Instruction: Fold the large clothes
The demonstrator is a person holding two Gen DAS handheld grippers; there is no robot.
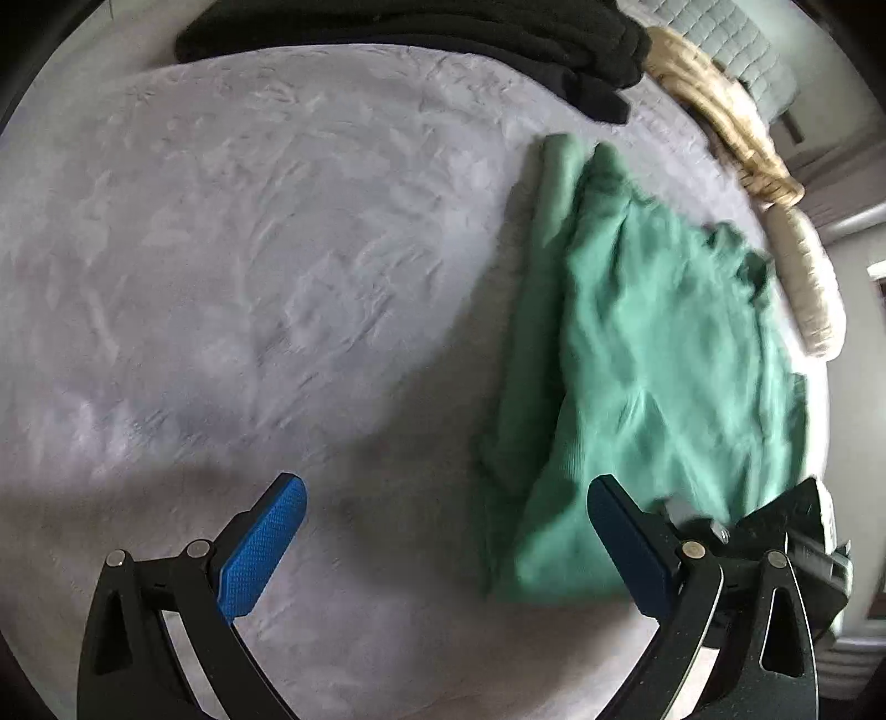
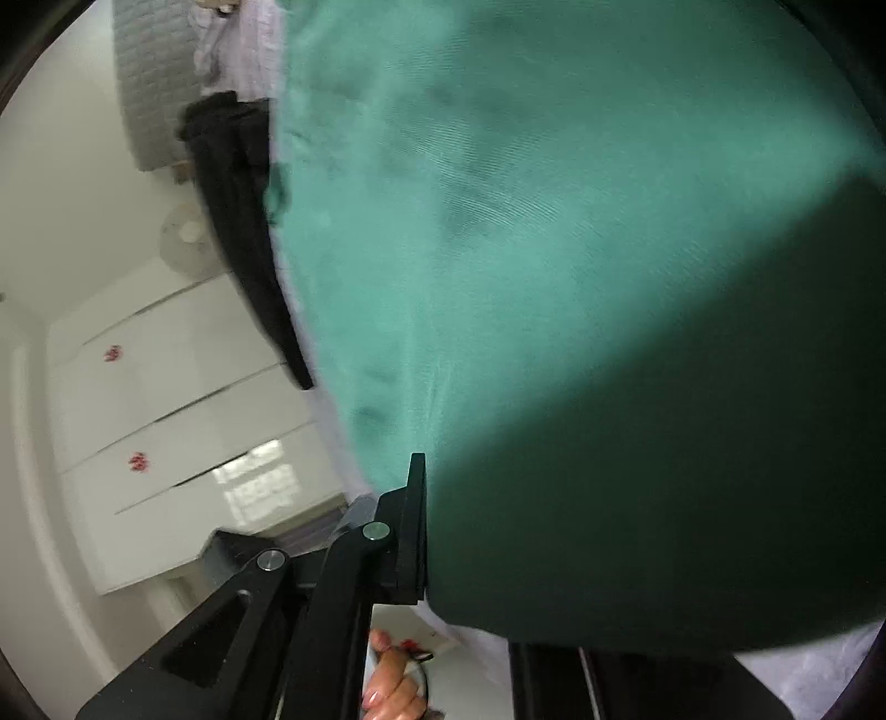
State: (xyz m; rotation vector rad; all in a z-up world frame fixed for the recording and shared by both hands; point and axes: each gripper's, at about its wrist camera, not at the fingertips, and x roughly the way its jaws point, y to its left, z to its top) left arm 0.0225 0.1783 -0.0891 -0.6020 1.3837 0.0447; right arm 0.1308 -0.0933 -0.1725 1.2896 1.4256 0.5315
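A green garment (image 1: 637, 343) lies crumpled on the right side of the grey bed cover (image 1: 221, 249). My left gripper (image 1: 447, 487) hangs open above the bed, its blue pads (image 1: 260, 548) wide apart; its right finger overlaps the garment's near left edge, and nothing is between the jaws. In the right wrist view the same green garment (image 2: 554, 249) fills most of the picture. My right gripper (image 2: 429, 498) is shut on its edge: one black finger (image 2: 412, 531) presses against the cloth and the other is hidden under it. Its black body (image 1: 792, 520) shows at the garment's near right corner.
A pile of black clothes (image 1: 498, 33) lies at the bed's far edge, with a beige knitted throw (image 1: 731, 127) and a pale roll (image 1: 808, 288) along the right edge. White wardrobe doors (image 2: 166, 387) stand beyond the bed. A person's hand (image 2: 393, 687) shows below.
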